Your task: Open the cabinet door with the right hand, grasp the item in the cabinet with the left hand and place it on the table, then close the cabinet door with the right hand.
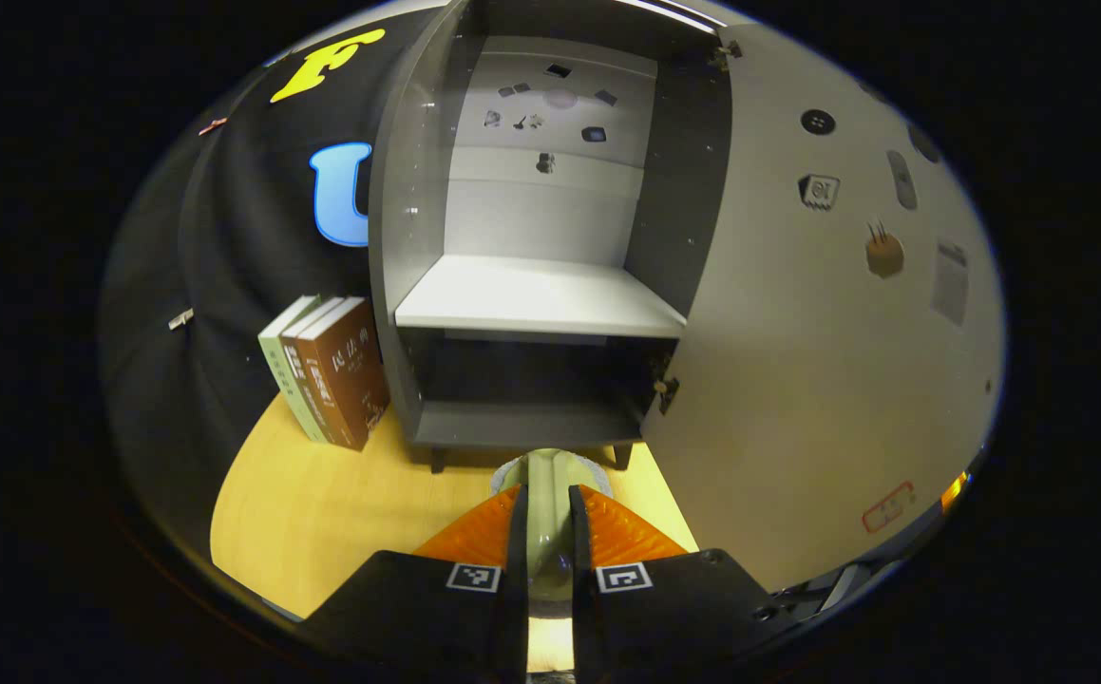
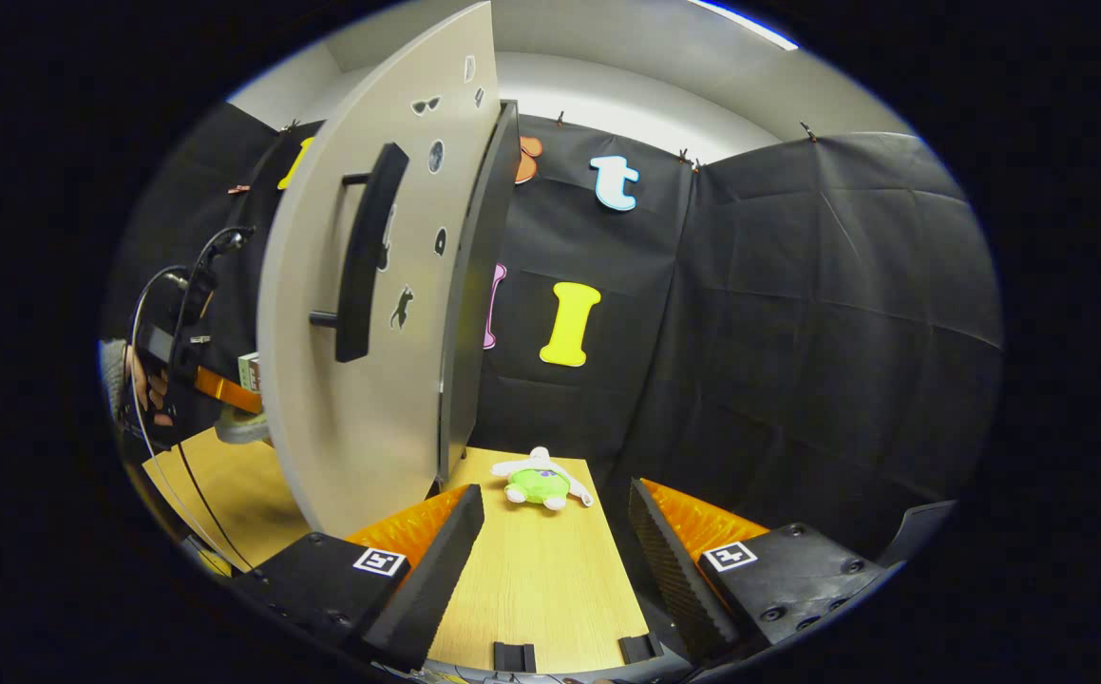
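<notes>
Clamping my left gripper (image 1: 547, 532) on the pale green item (image 1: 548, 494) at frame bottom, below the open cabinet (image 1: 531, 294). My right gripper (image 2: 555, 551) hovers spread, beside the door (image 2: 370, 313).

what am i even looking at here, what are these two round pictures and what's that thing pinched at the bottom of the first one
There is no robot here. A person holds a two-finger gripper in each hand, and a fisheye camera rides on each one, looking along its fingers.

In the left gripper view, the left gripper is shut on a pale green item, held just above the wooden table. Ahead stands the grey cabinet, its door swung open, its shelves bare. Some books lean beside it.

In the right gripper view, the right gripper is open and holds nothing. It faces the door's outer side, with its dark handle. A small green and white plush toy lies on the table.
</notes>
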